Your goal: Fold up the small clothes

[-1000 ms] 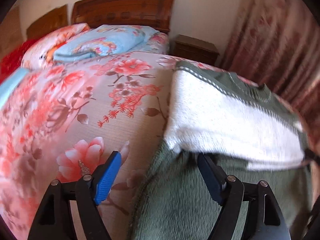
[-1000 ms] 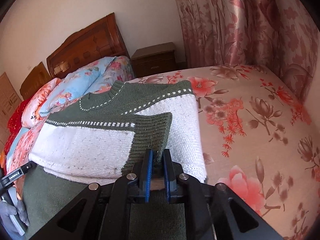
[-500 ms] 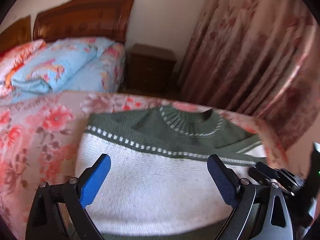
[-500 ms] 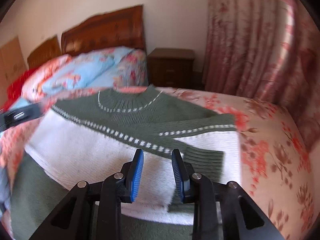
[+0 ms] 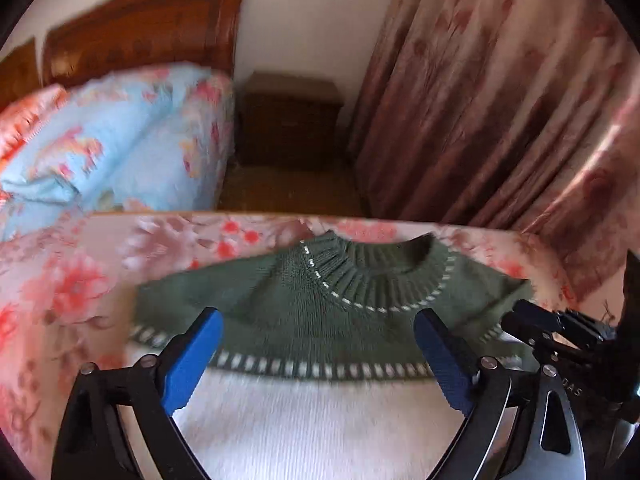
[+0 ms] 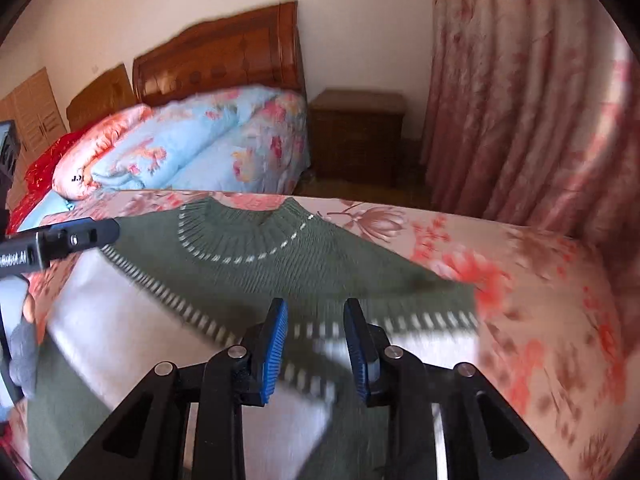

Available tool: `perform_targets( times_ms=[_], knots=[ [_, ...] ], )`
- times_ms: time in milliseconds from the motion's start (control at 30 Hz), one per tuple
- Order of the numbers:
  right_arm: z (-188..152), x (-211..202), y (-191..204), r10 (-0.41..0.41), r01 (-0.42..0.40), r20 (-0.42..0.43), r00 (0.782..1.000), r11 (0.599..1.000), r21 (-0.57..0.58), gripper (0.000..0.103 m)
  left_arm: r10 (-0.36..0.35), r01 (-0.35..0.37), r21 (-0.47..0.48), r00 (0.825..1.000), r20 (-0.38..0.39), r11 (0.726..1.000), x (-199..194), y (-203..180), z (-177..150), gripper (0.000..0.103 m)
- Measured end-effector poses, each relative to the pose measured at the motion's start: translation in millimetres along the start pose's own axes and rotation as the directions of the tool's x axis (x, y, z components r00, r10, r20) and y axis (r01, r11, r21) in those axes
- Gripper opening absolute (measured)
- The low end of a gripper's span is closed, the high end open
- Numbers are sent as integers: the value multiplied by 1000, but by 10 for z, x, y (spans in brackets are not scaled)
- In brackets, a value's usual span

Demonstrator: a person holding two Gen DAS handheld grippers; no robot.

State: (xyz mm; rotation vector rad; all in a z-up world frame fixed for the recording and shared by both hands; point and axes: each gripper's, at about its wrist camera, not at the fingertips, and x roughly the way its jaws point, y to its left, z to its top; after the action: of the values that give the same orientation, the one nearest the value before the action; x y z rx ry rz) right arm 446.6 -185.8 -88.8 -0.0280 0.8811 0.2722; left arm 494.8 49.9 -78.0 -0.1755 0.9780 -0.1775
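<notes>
A green and white knitted sweater (image 5: 320, 304) lies flat on the pink floral bedsheet (image 5: 60, 288), its ribbed collar toward the far edge of the bed. My left gripper (image 5: 318, 356) hovers wide open over the striped band below the collar, with nothing between its blue pads. In the right wrist view the sweater (image 6: 260, 272) has a sleeve folded across its chest. My right gripper (image 6: 318, 340) stands partly open above that sleeve, holding nothing. Each gripper also shows in the other's view: the right gripper (image 5: 560, 336) at the right edge, the left gripper (image 6: 60, 240) at the left edge.
A folded blue floral quilt (image 6: 208, 140) lies by the wooden headboard (image 6: 224, 56). A dark bedside cabinet (image 6: 356, 132) stands past the bed, beside a pink curtain (image 6: 520, 100). A gloved hand (image 6: 22, 344) shows at the left.
My right gripper let go of the folded green cuff and opened. Both grippers moved up the sweater toward the collar; the left swung from the sweater's side edge to over its chest.
</notes>
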Motion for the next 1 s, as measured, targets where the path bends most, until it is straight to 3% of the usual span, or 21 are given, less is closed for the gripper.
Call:
perform_targets(
  times_ms=[100, 233, 367, 400, 467, 500, 633, 767, 800, 833, 1000],
  knots=[
    [200, 448, -15, -20, 17, -139, 990, 1000, -25, 30, 59, -60, -17, 994, -87, 998, 334, 91, 34, 103],
    [315, 521, -149, -18, 19, -147, 989, 1000, 4, 28, 91, -90, 20, 994, -63, 996, 349, 62, 17, 103],
    [258, 373, -286, -11, 24, -122, 992, 994, 108, 28, 59, -60, -59, 998, -19, 996, 120, 144, -26, 103],
    [213, 234, -262, 1, 10, -94, 996, 993, 114, 28, 14, -13, -80, 1000, 20, 997, -81, 162, -94, 103],
    [32, -118, -193, 57, -55, -15, 998, 993, 102, 30, -46, 53, -77, 994, 95, 996, -441, 182, -302, 103],
    [-92, -282, -121, 68, -69, 11, 998, 994, 86, 30, -46, 53, -61, 993, 109, 997, -587, 176, -428, 103],
    [-765, -683, 257, 98, -98, 2, 995, 995, -36, 30, -44, 41, 31, 997, 69, 999, -895, 97, -1126, 103],
    [-1348, -642, 528, 68, -78, -91, 994, 990, -114, 30, 25, -25, 101, 1000, 0, 995, -854, 58, -1765, 103],
    [-1480, -731, 582, 33, -37, -26, 999, 986, -165, 33, 54, -53, 119, 998, -11, 992, -839, 57, -1896, 103],
    [-1562, -771, 602, 9, -15, -33, 999, 981, -195, 33, 92, -95, 161, 995, 23, 982, -898, 28, -2011, 103],
    [-1874, -1093, 387, 17, -27, -64, 998, 986, -162, 34, 126, -123, 151, 992, -10, 981, -1107, 224, -2227, 103]
  ],
)
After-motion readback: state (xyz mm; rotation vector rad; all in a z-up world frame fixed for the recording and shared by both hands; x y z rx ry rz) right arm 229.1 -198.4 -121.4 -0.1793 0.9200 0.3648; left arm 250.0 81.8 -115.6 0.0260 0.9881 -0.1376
